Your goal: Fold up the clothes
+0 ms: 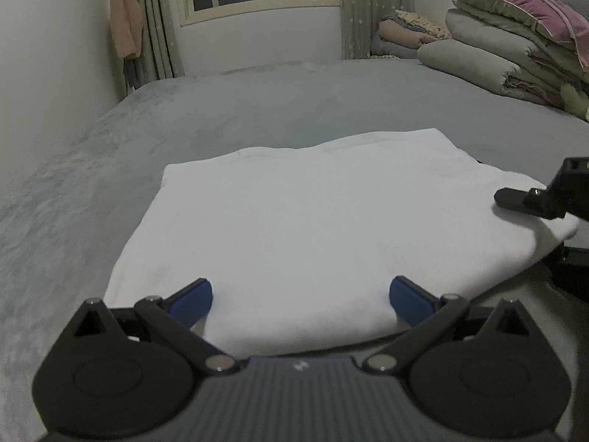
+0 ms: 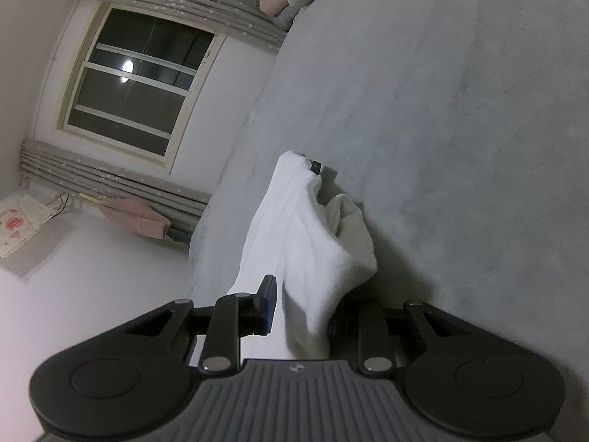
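Grey bed, left hand-held gripper spread, right hand-held gripper clamping white garment, far pad hidden.

Left gripper spread wide; right gripper clamped

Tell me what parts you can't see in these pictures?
- Right tongs: the far pad, right wrist view, is hidden behind the white cloth.
- White cloth: its near edge, left wrist view, is hidden by the left tongs.
- Folded quilts: cut off by the picture edge.
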